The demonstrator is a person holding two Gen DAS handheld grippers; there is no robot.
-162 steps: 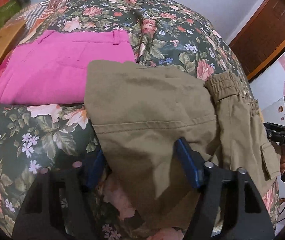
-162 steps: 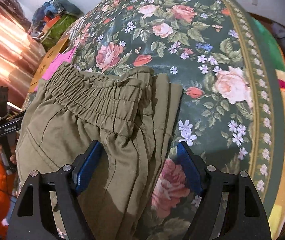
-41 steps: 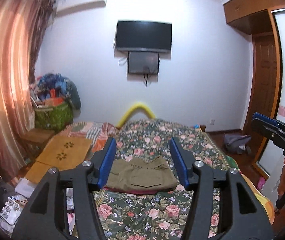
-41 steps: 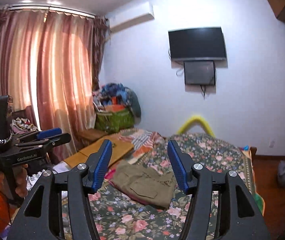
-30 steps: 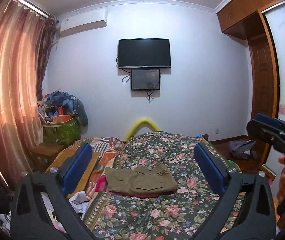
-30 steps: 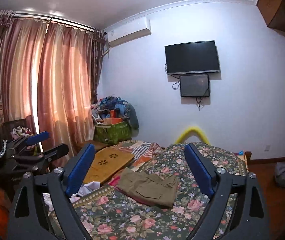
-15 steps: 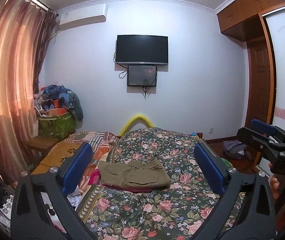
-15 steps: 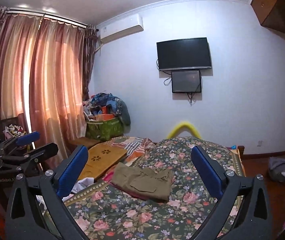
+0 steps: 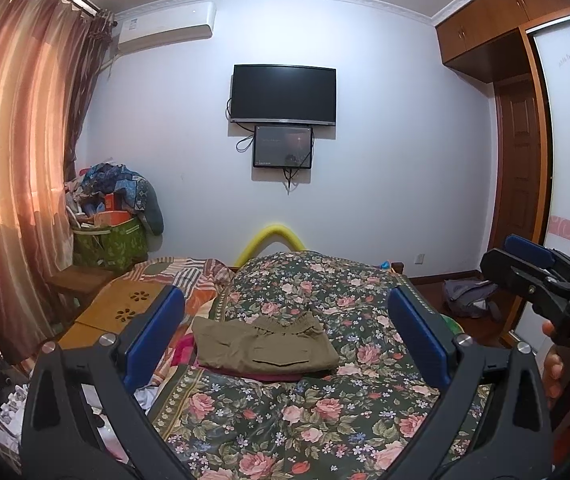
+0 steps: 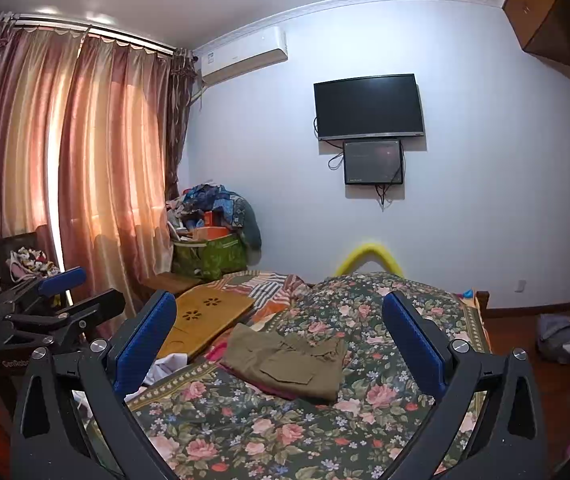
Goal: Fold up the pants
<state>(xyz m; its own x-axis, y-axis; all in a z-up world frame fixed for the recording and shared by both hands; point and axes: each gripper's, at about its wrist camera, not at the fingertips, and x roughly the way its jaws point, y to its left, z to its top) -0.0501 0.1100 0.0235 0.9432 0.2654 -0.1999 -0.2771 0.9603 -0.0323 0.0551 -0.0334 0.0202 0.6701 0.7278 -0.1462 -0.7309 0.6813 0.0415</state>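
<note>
Both grippers have pulled well back from the bed, and the left gripper (image 9: pixel 285 334) and right gripper (image 10: pixel 279 338), part-closed a moment ago, now gape wide and hold nothing. The olive cargo pants (image 9: pixel 265 346) lie folded on a pink garment (image 9: pixel 263 374) on the floral bedspread (image 9: pixel 305 420), so the fold looks finished.

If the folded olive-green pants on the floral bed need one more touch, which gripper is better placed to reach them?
Neither clearly. The left gripper and right gripper are both open, empty and back from the folded olive-green pants. The left is marginally better: the pants appear centred between its fingers.
</note>
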